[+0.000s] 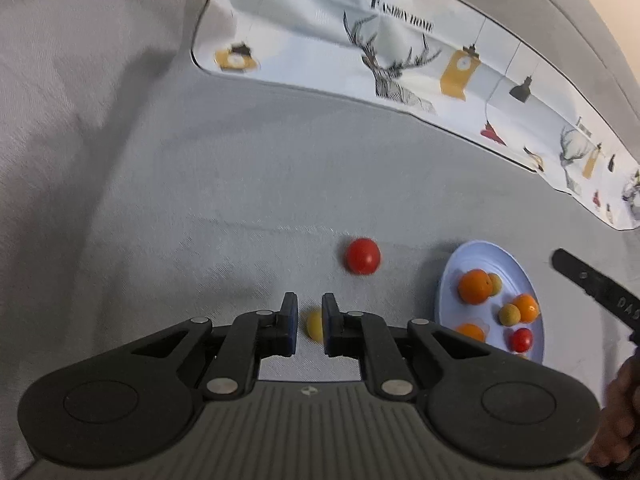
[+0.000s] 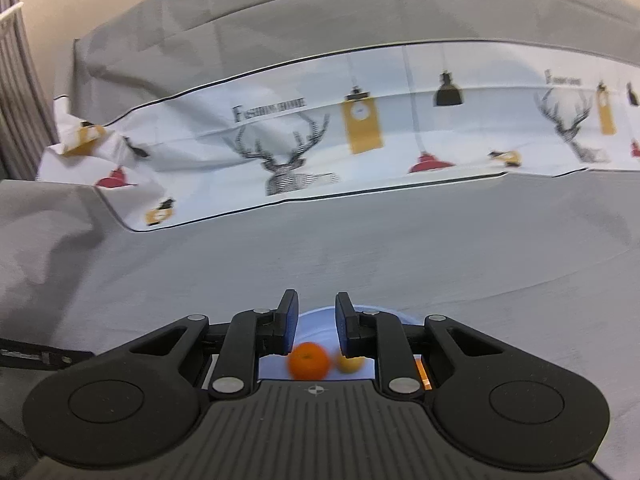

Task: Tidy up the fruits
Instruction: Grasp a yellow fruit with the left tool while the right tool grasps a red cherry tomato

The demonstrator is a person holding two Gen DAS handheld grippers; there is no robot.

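A grey cloth (image 1: 200, 200) covers the whole work surface; along its far edge lies a white printed cloth (image 1: 400, 52) bearing deer heads, clocks and lamps. On the grey cloth, at right in the left wrist view, sits a pale blue plate (image 1: 476, 256) carrying several small fruits: oranges, yellowish ones, and a red one. The largest orange on plate (image 1: 475, 286) lies toward its far side.

The left gripper (image 1: 310, 304) is low over the cloth with its jaws narrowly apart. A small yellow fruit (image 1: 315, 325) lies on the cloth in the gap between the fingers, against the inner face of the right-hand one; whether it is pinched cannot be told. A red tomato (image 1: 362, 256) rests on the cloth just beyond the fingertips, slightly to the right, between gripper and printed cloth, and apart from the plate.

The right gripper (image 2: 316, 302) hangs above the plate with its jaws apart and nothing between them; an orange and a yellow fruit show below, blurred.
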